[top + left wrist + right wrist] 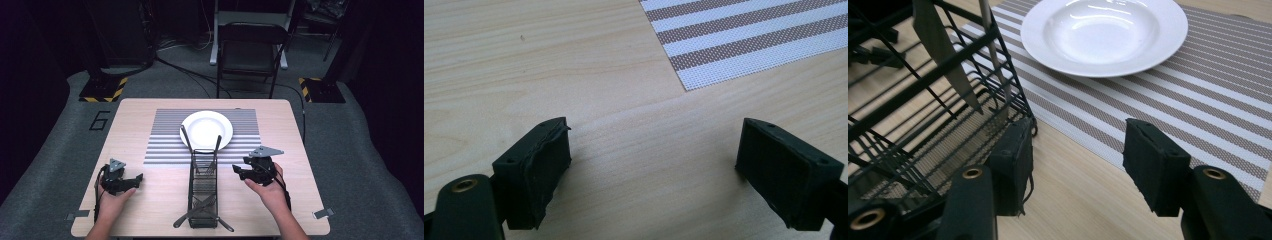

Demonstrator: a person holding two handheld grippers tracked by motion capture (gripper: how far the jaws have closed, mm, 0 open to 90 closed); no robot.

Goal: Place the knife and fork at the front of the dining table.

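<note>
Right gripper [241,172] hangs half open and empty just right of the wire rack [203,192] at the table's near edge; its knife [943,47] leans handle-up, nearer me than my idle, open left gripper [131,181].

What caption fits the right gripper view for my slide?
Right gripper, jaws open and empty, beside the black wire cutlery rack, facing the white plate on the striped placemat.

Black wire cutlery rack [203,192] stands lengthwise on the table; utensils lean inside.
</note>
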